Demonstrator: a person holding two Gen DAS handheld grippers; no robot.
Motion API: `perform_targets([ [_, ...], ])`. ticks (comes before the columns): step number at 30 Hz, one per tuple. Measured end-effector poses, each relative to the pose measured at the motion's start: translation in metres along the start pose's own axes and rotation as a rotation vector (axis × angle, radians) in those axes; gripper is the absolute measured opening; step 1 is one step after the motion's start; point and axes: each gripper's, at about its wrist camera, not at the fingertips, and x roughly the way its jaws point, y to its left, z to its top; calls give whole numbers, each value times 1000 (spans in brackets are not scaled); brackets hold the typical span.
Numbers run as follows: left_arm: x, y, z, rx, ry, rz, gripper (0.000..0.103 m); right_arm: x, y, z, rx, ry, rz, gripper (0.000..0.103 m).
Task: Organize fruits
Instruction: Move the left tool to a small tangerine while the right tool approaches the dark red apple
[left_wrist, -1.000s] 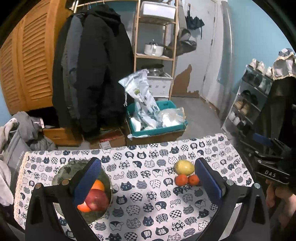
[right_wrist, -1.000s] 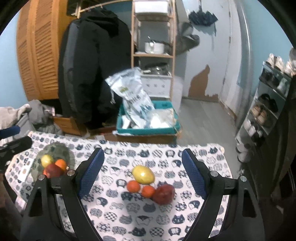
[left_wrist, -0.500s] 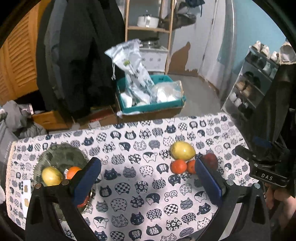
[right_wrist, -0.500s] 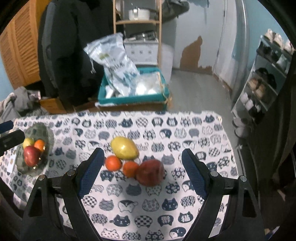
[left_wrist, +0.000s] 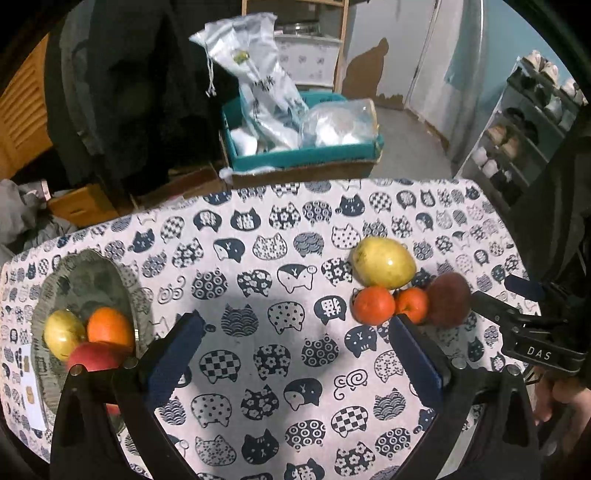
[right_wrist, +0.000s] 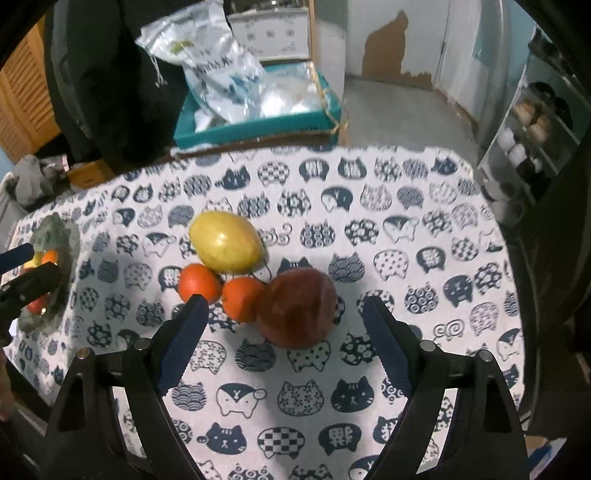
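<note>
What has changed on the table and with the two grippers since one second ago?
Both grippers came down toward the table and tilted more steeply: the left gripper over bare cloth, the right gripper toward the red apple. Nothing was gripped or released. Both stayed open and empty. The loose fruits and the fruits in the bowl did not move.
</note>
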Motion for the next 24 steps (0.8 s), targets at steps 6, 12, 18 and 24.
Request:
perform_targets([
  [6,26,-5,-2,10,48,-3,102,28,-3,-5,-10,38,8,85],
  [12,46,-6,-5,12,81,-16,102,51,-6,-11,-8,77,30,85],
  [18,63,-11,-4,15,106,-41,102,69,-12,-14,11,117,58,82],
  [24,75,-23,0,26,123,-72,102,77,-16,-16,23,122,72,72],
])
